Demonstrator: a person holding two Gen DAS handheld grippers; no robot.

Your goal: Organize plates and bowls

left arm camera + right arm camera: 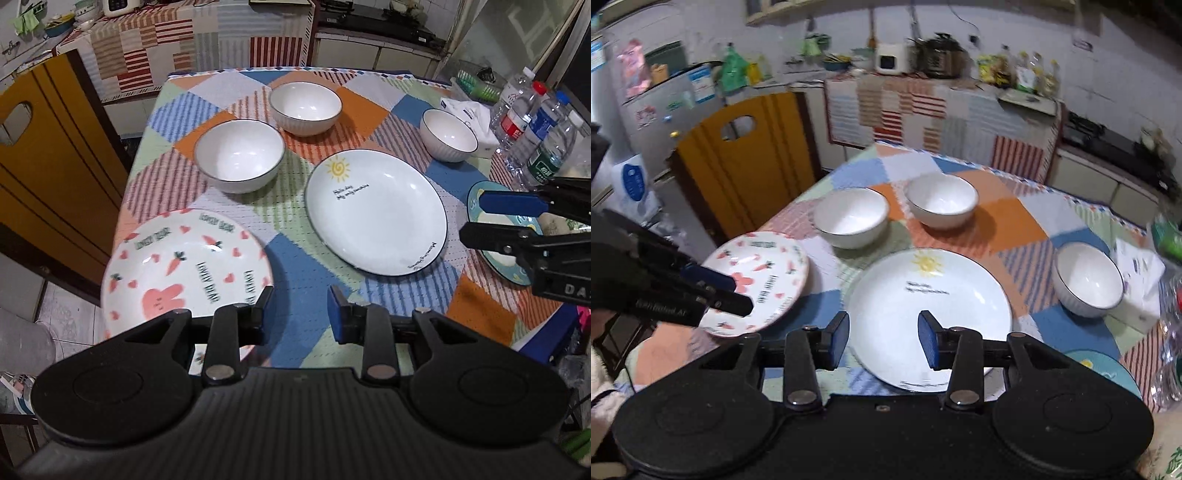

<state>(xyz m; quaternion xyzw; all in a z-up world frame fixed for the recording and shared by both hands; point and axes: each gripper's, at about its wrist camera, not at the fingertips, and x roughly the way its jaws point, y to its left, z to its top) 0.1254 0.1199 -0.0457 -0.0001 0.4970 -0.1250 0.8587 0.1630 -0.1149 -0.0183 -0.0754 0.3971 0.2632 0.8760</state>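
A kitchen bench [373, 295] under a patchwork cloth [207, 110] carries three bowls [239, 155] and three plates [375, 210]. Both claws gape, gripping nothing — left claw [300, 314], right claw [882, 338].

We see dim, cool indoor light from overhead glinting on the glossy white sun-printed plate [375, 210]; soft shadows pool beside three white ceramic bowls [240, 149], fisheye curvature bends the edges, and the right view is motion-blurred.

The teal plate [495, 258] is half hidden behind the right gripper [476, 218]; the carrot plate's [184, 266] near rim sits behind the left gripper [299, 314].
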